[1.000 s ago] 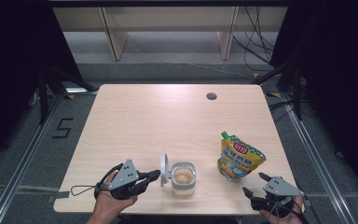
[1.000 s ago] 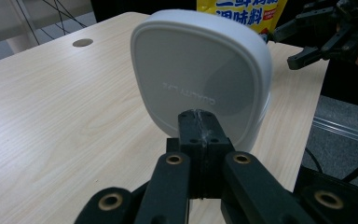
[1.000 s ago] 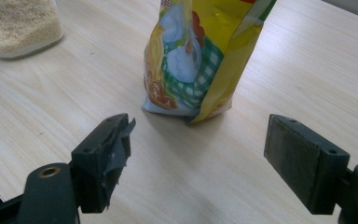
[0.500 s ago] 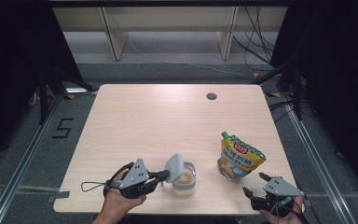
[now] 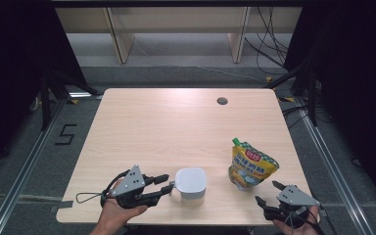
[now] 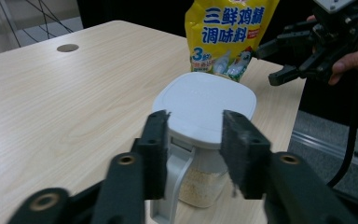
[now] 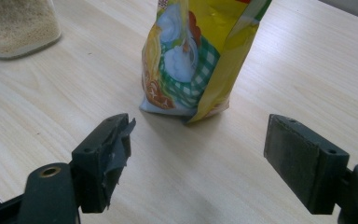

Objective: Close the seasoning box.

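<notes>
Closed now, the white square lid (image 5: 191,179) tops the clear granule jar (image 6: 200,184), so my left claw (image 5: 167,182) has just spread beside it, empty; right claw (image 5: 266,194) gapes.

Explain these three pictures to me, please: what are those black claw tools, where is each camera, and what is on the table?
A person sits at a pale wooden table and holds a hand-worked tool in each hand. Each tool has two black jaws. The left gripper is in the person's left hand, the right gripper in the right.

The high view looks down from above the person. Each of the other two comes from a camera riding on one gripper, looking out between its jaws.

On the table stand a small clear jar of pale grains with a white flip lid, lid down, and a yellow stand-up seasoning pouch.

Nothing is held. The left gripper's jaws have just been opening; they sit beside the jar's lid without pinching it. The right gripper's jaws stand wide apart, short of the pouch.
</notes>
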`<move>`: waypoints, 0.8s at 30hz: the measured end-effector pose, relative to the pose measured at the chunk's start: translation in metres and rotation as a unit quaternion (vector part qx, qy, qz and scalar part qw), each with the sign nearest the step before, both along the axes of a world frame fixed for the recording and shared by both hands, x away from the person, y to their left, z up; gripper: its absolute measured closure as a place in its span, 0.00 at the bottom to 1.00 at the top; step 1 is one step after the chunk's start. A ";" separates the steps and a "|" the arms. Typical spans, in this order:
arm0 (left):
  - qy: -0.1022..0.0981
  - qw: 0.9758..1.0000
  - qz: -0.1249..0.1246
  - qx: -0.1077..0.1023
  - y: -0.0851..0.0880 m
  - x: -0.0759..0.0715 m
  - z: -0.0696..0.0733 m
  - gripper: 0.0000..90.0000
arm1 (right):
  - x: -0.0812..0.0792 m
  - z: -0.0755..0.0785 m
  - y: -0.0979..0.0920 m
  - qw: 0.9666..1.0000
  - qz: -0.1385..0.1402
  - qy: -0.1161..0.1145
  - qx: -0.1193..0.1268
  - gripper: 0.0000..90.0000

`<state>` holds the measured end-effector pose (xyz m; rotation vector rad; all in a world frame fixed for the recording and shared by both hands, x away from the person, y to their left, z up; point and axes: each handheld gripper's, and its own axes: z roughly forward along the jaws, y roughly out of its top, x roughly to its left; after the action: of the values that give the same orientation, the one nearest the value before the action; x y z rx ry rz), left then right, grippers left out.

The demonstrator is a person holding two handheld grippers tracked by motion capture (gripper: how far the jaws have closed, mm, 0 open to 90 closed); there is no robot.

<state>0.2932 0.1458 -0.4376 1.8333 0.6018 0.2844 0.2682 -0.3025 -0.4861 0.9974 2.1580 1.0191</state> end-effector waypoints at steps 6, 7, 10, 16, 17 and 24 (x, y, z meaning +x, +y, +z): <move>0.011 0.999 0.028 0.014 0.011 -0.002 -0.010 0.43 | 0.000 0.000 0.000 1.000 0.002 -0.003 -0.003 0.27; 0.011 0.999 0.028 0.014 0.011 -0.002 -0.010 0.41 | 0.000 0.000 0.000 1.000 0.002 -0.003 -0.003 0.27; 0.017 0.998 0.050 0.017 0.019 -0.001 -0.019 0.37 | 0.000 0.000 0.000 1.000 0.003 -0.005 -0.005 0.27; 0.021 0.997 0.065 0.028 0.028 -0.003 -0.028 0.35 | 0.000 0.000 0.001 1.000 0.001 0.003 -0.003 0.27; 0.024 0.997 0.071 0.032 0.030 -0.004 -0.029 0.35 | 0.000 0.000 0.001 1.000 0.002 0.002 -0.003 0.27; 0.035 0.994 0.095 0.042 0.044 -0.007 -0.042 0.35 | -0.001 -0.001 0.000 1.000 -0.007 0.005 0.003 0.27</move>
<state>0.2866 0.1894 -0.4793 1.8749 0.8270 0.3774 0.2673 -0.3021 -0.4868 1.0198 2.1543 1.0171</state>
